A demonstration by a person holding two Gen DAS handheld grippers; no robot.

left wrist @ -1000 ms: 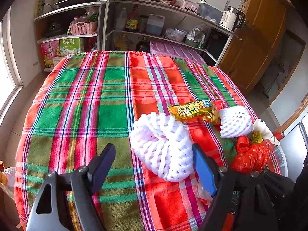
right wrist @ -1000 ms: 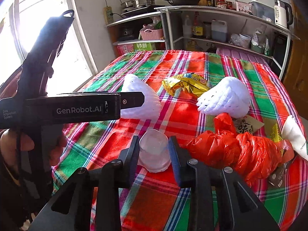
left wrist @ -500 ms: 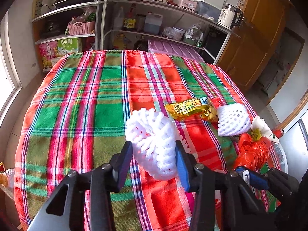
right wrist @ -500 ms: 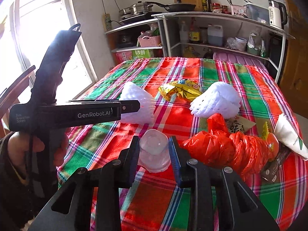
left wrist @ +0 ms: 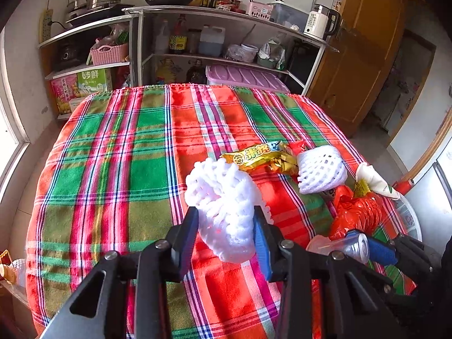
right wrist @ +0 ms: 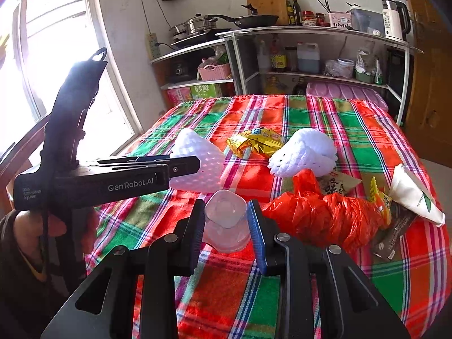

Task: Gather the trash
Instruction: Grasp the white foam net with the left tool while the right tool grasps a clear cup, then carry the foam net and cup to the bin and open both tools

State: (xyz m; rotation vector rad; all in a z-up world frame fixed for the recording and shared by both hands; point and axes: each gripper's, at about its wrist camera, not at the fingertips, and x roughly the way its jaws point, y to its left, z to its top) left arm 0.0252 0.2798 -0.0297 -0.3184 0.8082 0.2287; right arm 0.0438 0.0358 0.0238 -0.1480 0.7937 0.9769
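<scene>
Closing on the white foam net [left wrist: 226, 212] lying mid-surface with its long axis running away between them, the left gripper [left wrist: 226, 243] jaws squeeze its near end, while the right gripper [right wrist: 228, 228] jaws hold a clear plastic cup [right wrist: 226, 220] just beside the red bag [right wrist: 325, 214] near the surface's right edge.

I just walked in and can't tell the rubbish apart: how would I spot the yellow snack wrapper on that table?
Start at the checked red and green tablecloth. Near its middle lie two white foam fruit nets, and the yellow snack wrapper lies crumpled between them. It is the only shiny gold piece with printed lettering; its neighbours are plain white mesh or, nearer the edge, a crinkled red plastic bag.
</scene>
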